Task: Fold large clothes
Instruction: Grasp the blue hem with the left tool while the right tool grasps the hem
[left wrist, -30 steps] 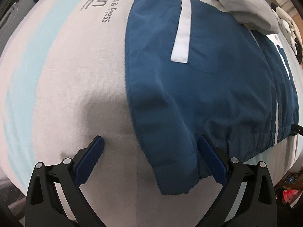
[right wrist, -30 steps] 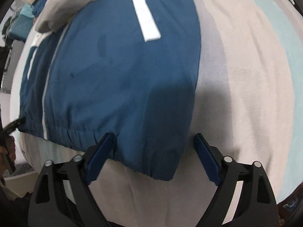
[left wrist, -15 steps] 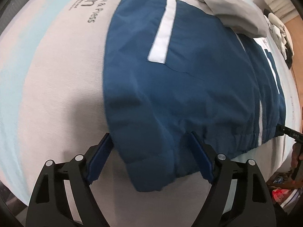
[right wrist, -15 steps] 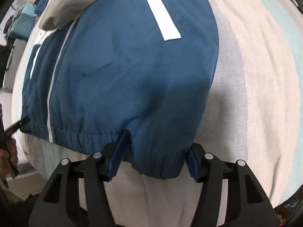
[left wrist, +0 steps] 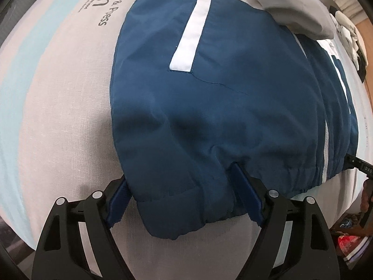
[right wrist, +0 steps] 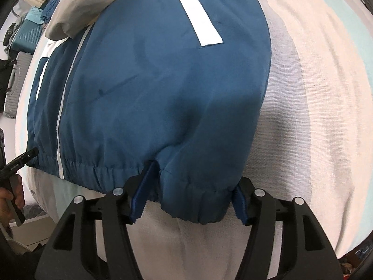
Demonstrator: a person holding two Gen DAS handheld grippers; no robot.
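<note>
The blue jacket [left wrist: 221, 107] lies spread flat on the bed [left wrist: 58, 116] ahead of both tools, hem nearest them, judged ready for a fold away from the person. The left tool [left wrist: 184, 198] points straight down, the right tool [right wrist: 188, 198] steeply down. Each has just been closing and straddles a hem corner, jaws apart, not yet clamped.

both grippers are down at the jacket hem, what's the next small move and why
Probably close both grippers fully. The left gripper and right gripper each straddle a bunched corner of the blue jacket at its hem, their jaws only partly closed around the cloth, so pinching first gives a hold for lifting the fold.
</note>
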